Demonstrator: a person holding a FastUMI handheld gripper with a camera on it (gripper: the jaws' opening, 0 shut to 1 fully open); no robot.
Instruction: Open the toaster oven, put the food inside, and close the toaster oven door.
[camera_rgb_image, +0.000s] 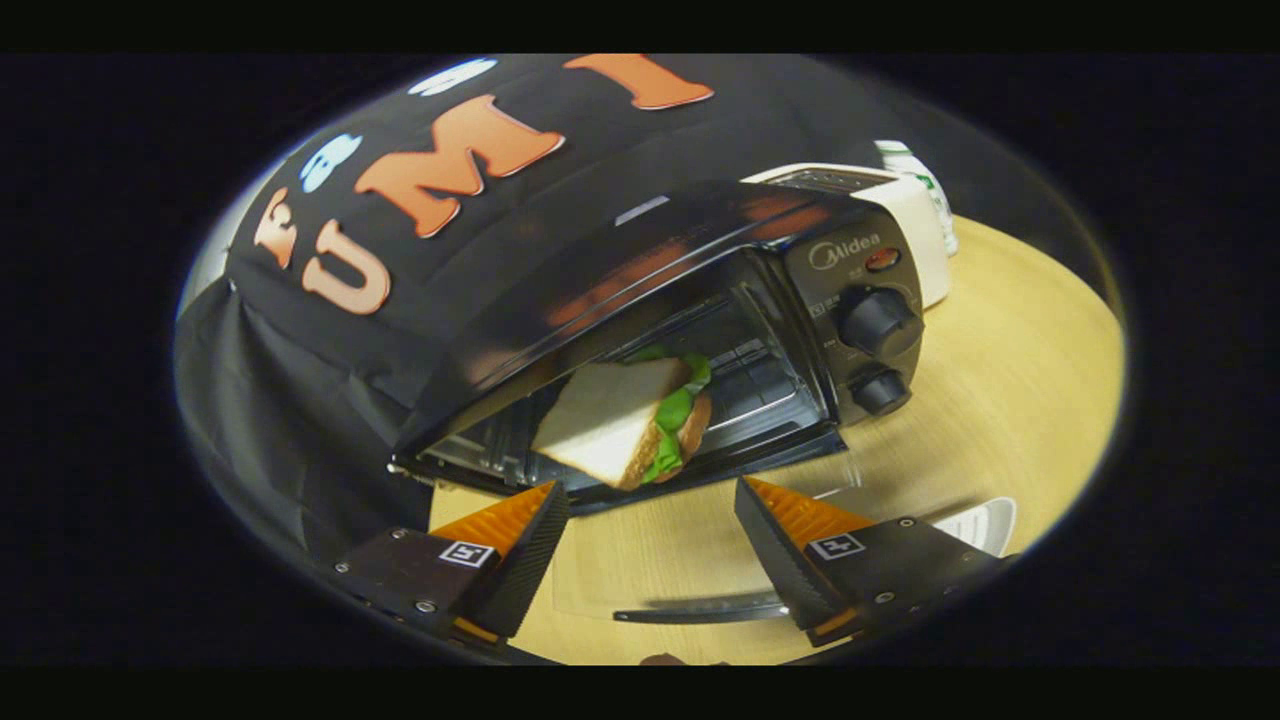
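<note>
A: Item one, the toaster oven (700, 300)?
B: Black, standing on the wooden desk (1000, 400) against the booth's cloth wall. Two knobs (878, 322) on its control panel, one above the other. Its glass door (700, 590) is dropped fully open and lies flat over the desk toward the gripper, with the door handle at its near edge.

A: Item two, the food?
B: A sandwich (625, 420): pale bread slices with green leaf showing along one side. It sits tilted in the oven's mouth, one end inside the chamber, the other end poking out over the front edge above the open door.

A: Item three, the gripper (650, 545)?
B: Released. The two fingers are spread wide and grasp nothing; the sandwich lies just ahead of them, apart from both. The open door passes beneath and between them.

A: Other entries?
B: A white toaster (900, 195) just behind the oven, toward the desk's far edge; a white bottle with green print (925, 175) behind that. A white plate (985, 525) near the desk's near edge, beside the right-hand finger.
</note>
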